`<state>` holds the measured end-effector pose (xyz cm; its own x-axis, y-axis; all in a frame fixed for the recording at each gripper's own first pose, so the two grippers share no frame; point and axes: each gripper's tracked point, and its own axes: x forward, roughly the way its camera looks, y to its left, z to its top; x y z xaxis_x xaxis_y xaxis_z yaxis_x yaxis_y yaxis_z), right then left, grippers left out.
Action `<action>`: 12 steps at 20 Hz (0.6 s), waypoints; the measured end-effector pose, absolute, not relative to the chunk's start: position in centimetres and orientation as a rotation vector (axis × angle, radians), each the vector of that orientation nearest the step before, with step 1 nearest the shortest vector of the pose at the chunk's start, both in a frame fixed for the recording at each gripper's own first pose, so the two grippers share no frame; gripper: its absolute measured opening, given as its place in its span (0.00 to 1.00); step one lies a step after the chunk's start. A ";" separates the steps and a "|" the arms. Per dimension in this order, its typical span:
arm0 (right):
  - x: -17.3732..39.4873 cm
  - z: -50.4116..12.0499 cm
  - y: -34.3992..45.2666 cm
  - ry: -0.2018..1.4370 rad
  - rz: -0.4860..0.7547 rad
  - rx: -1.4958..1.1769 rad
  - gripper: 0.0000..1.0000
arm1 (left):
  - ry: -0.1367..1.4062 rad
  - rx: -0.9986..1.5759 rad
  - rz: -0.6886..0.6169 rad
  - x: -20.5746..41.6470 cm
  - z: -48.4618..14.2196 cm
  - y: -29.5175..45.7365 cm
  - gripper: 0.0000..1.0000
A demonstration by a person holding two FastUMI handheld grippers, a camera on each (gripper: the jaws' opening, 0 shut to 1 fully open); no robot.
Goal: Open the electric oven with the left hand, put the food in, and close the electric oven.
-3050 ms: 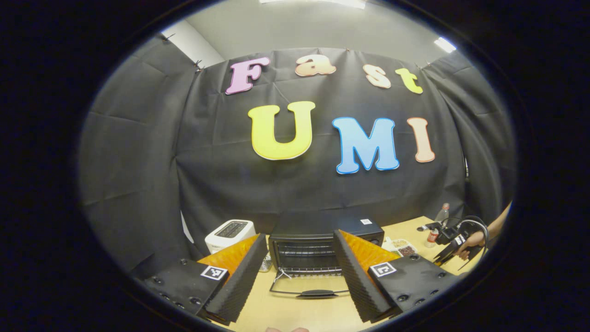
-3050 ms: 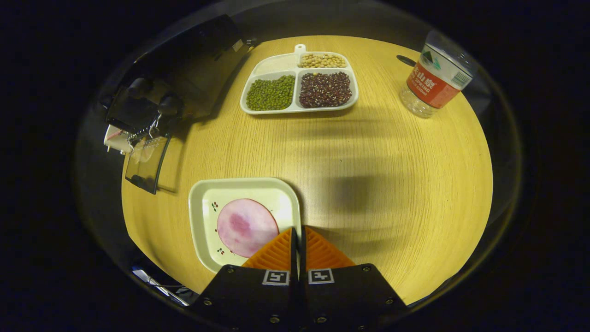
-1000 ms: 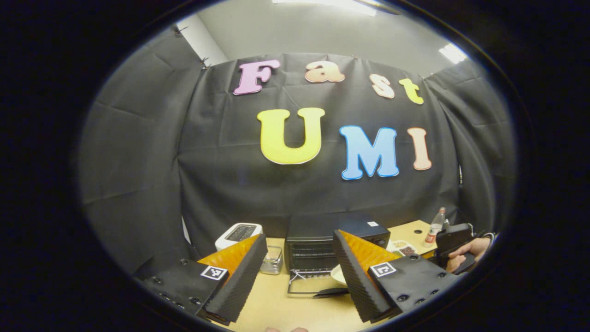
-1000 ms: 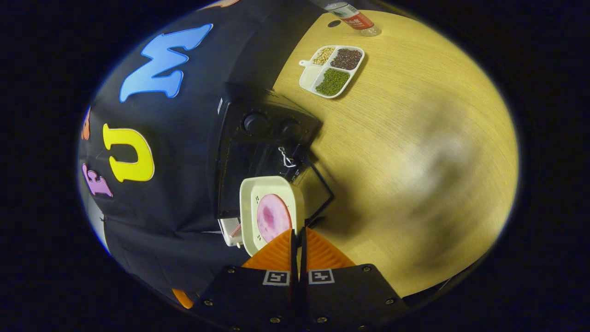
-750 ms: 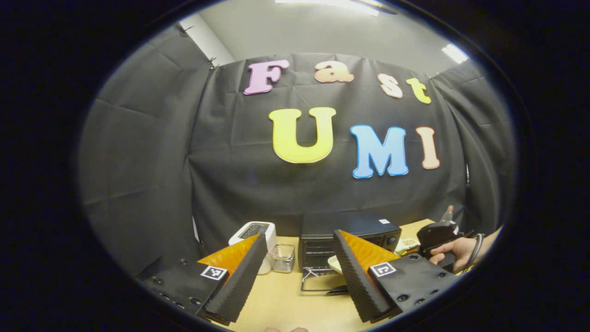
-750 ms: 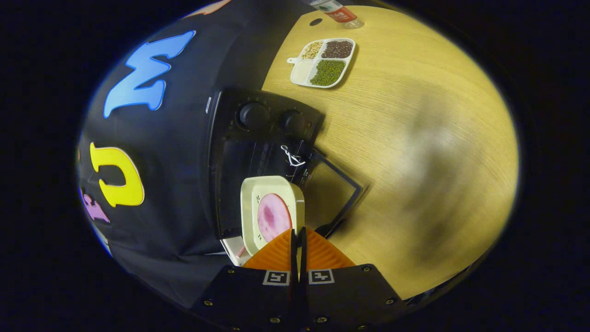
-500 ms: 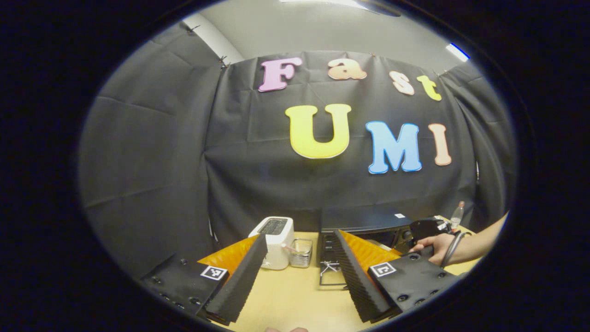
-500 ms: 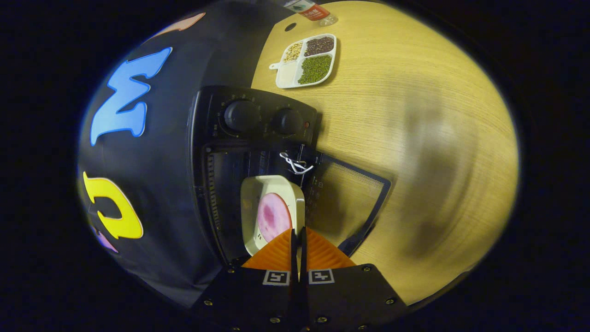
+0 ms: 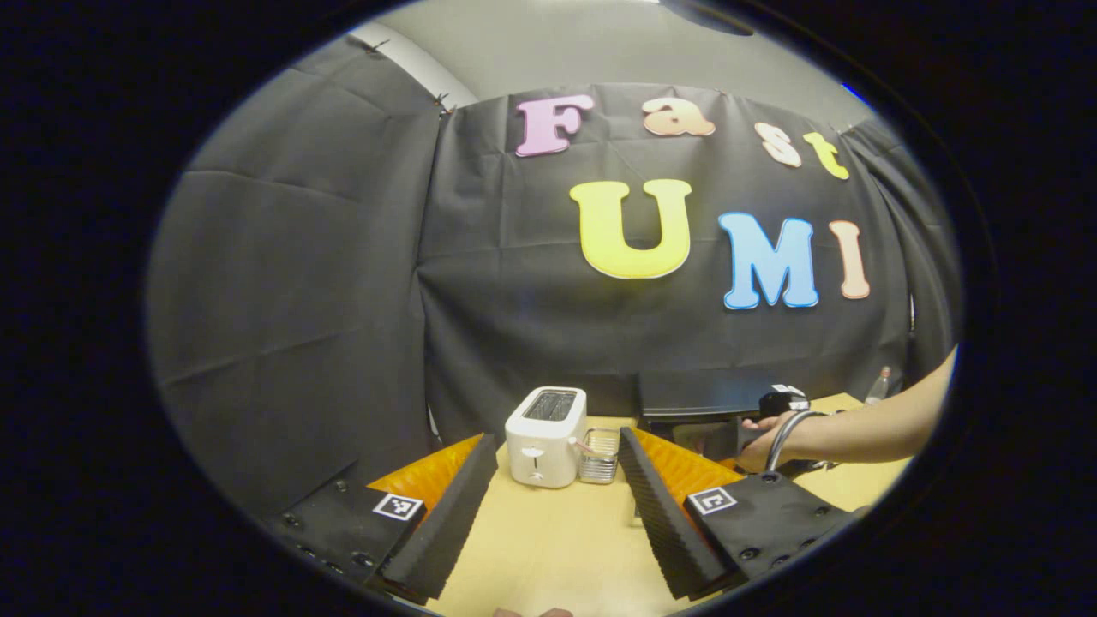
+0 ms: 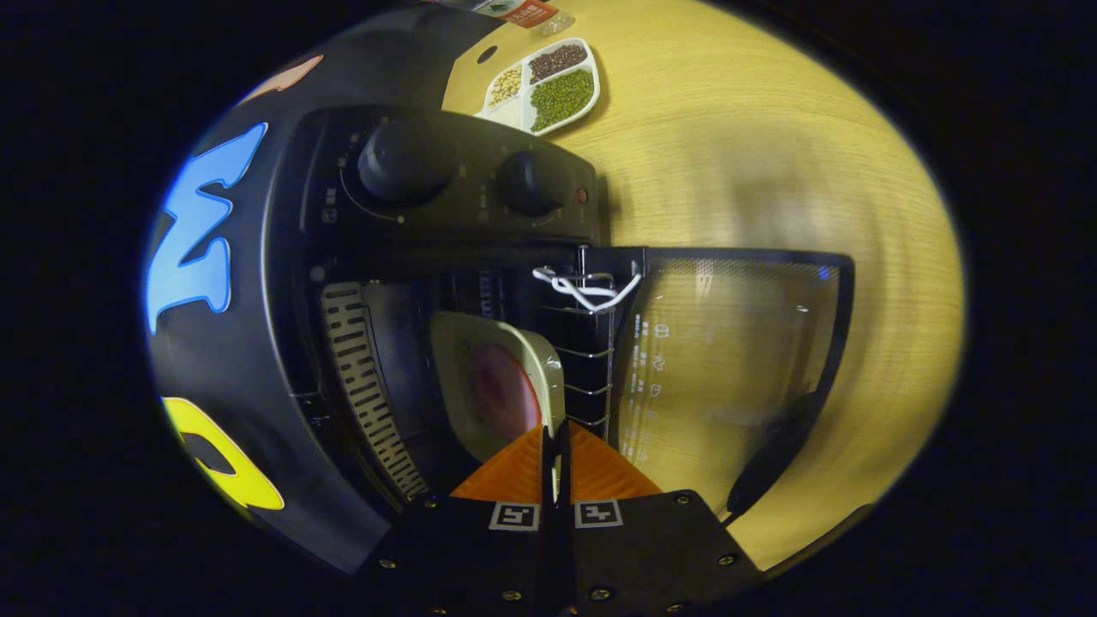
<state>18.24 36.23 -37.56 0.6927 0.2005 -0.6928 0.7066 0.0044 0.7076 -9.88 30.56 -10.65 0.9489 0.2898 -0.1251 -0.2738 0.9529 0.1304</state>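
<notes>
In half a second I had carried the cream square plate (image 10: 501,390) with its pink slice of ham (image 10: 497,386) from the oven mouth into the cavity of the black electric oven (image 10: 428,223), over the wire rack (image 10: 583,360). My right gripper (image 10: 554,467) stayed clamped together on the plate's near rim. I judged the food nearly placed; release, withdrawal and closing remained.

The glass door (image 10: 728,360) lay flat on the wooden table (image 10: 771,154), its handle (image 10: 767,458) near my gripper's body and easy to knock while backing out.

My left gripper (image 9: 553,506) had swung aside, jaws wide apart and empty, facing a white toaster (image 9: 545,424). The divided bean tray (image 10: 544,86) sat well clear.
</notes>
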 end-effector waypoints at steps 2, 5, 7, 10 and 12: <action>19.0 -37.4 36.7 0.759 -0.443 1.502 0.01 | 0.146 0.119 0.284 -9.4 -10.8 30.5 1.00; 19.4 -37.2 37.0 0.762 -0.418 1.500 0.01 | 0.140 0.115 0.273 -8.8 -10.6 30.2 0.97; 19.8 -37.3 36.9 0.748 -0.405 1.518 0.03 | 0.144 0.106 0.259 -8.0 -10.8 29.7 0.98; 19.2 -36.0 36.5 0.745 -0.337 1.525 0.07 | 0.126 0.114 0.234 -6.9 -10.1 28.9 1.00; 18.0 -35.3 36.3 0.786 -0.276 1.464 0.16 | 0.119 0.112 0.218 -6.2 -9.9 28.0 1.00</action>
<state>18.05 36.31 -35.33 0.7280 0.2887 -0.6218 0.6139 0.1293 0.7787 -6.20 28.04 -9.93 0.9693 0.2219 -0.1057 -0.2087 0.9702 0.1234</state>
